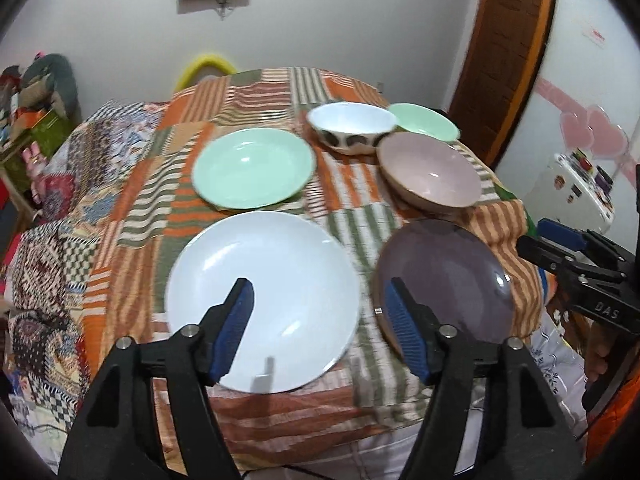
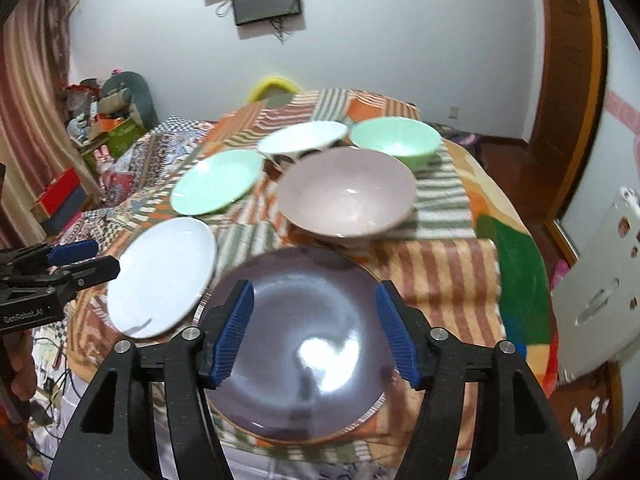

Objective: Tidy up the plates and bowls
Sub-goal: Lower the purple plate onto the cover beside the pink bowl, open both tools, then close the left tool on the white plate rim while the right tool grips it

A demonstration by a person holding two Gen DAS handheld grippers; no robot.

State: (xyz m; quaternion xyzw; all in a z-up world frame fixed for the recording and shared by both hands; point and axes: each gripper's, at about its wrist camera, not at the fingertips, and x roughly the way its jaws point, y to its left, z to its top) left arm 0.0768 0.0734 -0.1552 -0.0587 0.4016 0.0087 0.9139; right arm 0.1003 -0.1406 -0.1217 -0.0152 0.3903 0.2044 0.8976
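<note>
Even indoor light; glare patch on purple plate (image 2: pixel 304 340); motion blur throughout; fisheye edges dark, curved.

The left gripper (image 2: pixel 84 258) reads "GenRobot.AI"; the right gripper (image 1: pixel 560 240) reads "DAS".

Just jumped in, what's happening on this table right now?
A person holds two grippers over crockery spread on a patchwork cloth. The left gripper hangs open above the white plate; the right gripper hangs open above the dark purple plate. Neither holds anything. Nothing is stacked yet.
</note>
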